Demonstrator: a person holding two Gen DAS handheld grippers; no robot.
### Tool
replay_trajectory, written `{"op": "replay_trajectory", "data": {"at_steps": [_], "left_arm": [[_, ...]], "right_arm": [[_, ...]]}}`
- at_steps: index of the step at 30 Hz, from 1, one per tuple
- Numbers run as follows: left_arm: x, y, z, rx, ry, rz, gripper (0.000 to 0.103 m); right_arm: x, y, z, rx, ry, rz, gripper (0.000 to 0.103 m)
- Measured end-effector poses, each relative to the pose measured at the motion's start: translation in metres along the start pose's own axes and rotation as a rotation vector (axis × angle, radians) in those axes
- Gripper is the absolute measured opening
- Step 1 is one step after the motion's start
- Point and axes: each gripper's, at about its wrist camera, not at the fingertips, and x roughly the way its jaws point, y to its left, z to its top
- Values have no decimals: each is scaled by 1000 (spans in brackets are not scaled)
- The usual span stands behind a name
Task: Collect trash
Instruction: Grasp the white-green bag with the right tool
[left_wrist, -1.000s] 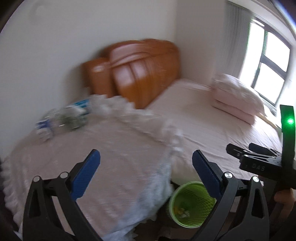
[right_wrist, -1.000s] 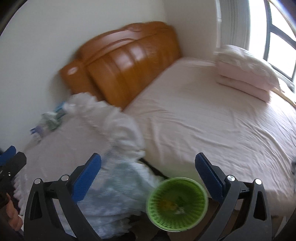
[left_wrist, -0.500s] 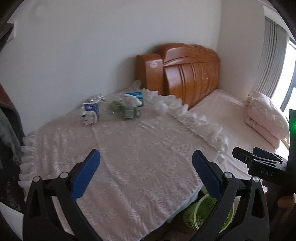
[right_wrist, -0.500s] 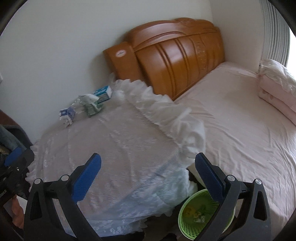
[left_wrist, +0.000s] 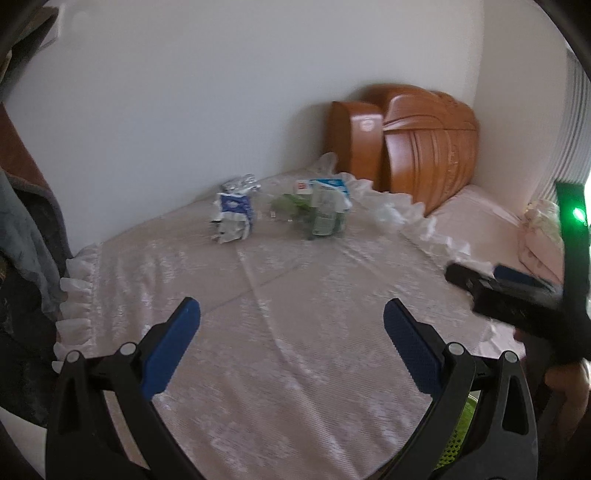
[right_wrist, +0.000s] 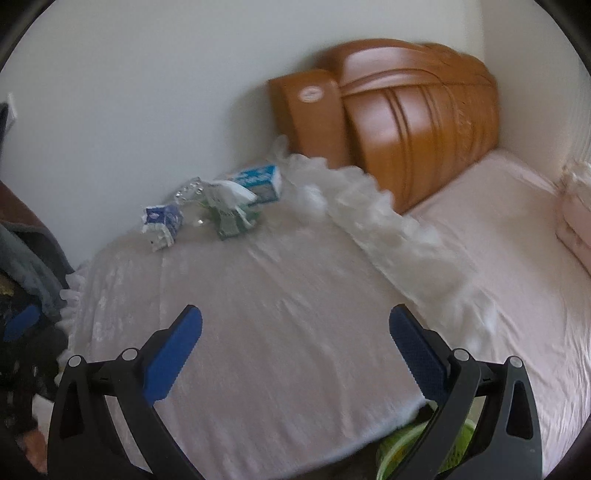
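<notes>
Trash lies at the far side of a cloth-covered table (left_wrist: 295, 332) near the wall: a crumpled blue-and-white wrapper (left_wrist: 233, 214) (right_wrist: 161, 221), a green-and-white packet (left_wrist: 325, 218) (right_wrist: 229, 218), a blue-and-white carton (left_wrist: 328, 184) (right_wrist: 258, 182) and clear crinkled plastic (left_wrist: 240, 182) (right_wrist: 188, 190). My left gripper (left_wrist: 291, 325) is open and empty, well short of the trash. My right gripper (right_wrist: 295, 328) is open and empty too, over the near half of the table. A green mesh bin (right_wrist: 417, 446) (left_wrist: 458, 435) shows below the table's near right corner, mostly hidden by the fingers.
A bed with a pink sheet (right_wrist: 517, 258) and an orange wooden headboard (right_wrist: 406, 122) (left_wrist: 417, 144) stands right of the table. Folded pink bedding (left_wrist: 539, 236) lies on it. Dark clothing (left_wrist: 26, 236) hangs at the left. The white wall (left_wrist: 184, 92) runs behind the table.
Both views swung left and up, from the bin and bed toward the table. The trash now sits nearer the centre and larger. Both grippers stayed open.
</notes>
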Motion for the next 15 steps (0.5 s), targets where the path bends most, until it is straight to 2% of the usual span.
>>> {"op": "replay_trajectory", "data": {"at_steps": [6,9,15], "left_arm": [[22,27,10,-36,21,28,95],[32,37,16,-50,28,36,95],[51,51,30,-54,32,48,95]], "right_arm": [[61,37,40,-24,-5,16,101],[107,56,63,11,29,33,100],[166,74,82,64,91,36,100]]}}
